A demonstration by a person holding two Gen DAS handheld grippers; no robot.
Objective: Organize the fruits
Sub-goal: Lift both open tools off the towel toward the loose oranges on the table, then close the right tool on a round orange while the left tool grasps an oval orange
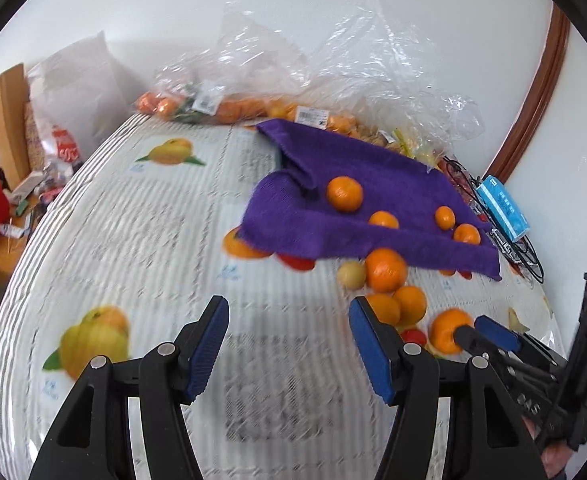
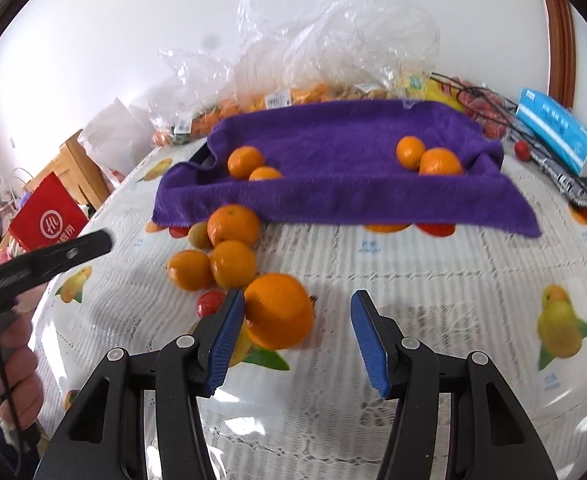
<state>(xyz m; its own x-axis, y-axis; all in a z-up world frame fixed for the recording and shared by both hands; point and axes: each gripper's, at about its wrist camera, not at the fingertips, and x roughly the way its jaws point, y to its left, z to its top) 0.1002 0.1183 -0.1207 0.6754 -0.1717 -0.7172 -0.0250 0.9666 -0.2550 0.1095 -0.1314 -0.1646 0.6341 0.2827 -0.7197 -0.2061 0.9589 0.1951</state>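
Nearest, my left gripper (image 1: 289, 344) hung empty, jaws apart, over the fruit-print tablecloth (image 1: 141, 240). My right gripper (image 2: 297, 332) stood released too, its left pad brushing a big orange (image 2: 279, 312) without pinching it. Just beyond lay a loose orange cluster (image 2: 221, 252); farther off, the purple towel (image 2: 333, 140) cradled four oranges. I judged this the pickup step: next, centre and clench on the big orange.

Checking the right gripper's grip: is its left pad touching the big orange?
Touching. In the right wrist view, the pad presses against the big orange; the other pad stands clear.
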